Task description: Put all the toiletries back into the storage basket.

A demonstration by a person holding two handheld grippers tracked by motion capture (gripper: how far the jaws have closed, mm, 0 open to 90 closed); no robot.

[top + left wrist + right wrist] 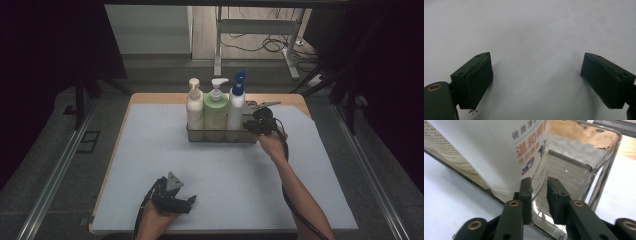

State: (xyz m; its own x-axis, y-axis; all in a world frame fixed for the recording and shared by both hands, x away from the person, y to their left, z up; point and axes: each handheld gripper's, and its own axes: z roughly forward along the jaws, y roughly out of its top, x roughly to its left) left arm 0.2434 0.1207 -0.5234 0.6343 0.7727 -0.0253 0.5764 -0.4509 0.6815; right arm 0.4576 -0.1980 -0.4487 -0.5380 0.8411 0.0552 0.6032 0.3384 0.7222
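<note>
Tray point(197, 136), clear-walled, sits at the mat's point(150, 165) far middle holding three bottles point(216, 107). Our right gripper point(539, 187) pinches its right end wall, jaws nearly closed. Our left gripper point(536, 75), well nearer us than the tray, gapes wide, holding nothing.

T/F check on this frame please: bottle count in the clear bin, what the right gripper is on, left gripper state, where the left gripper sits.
1. Three pump bottles stand in the clear bin. True.
2. The right gripper has its jaws nearly closed on the bin's wall. True: the clear wall runs between them, beside the white bottle with the blue pump.
3. The left gripper is shut on a bottle. False: its jaws stand wide apart over the bare white mat.
4. The left gripper rests beside the bin. False: it sits near the table's front edge, well apart from the bin.
5. The green bottle stands in the middle. True.
</note>
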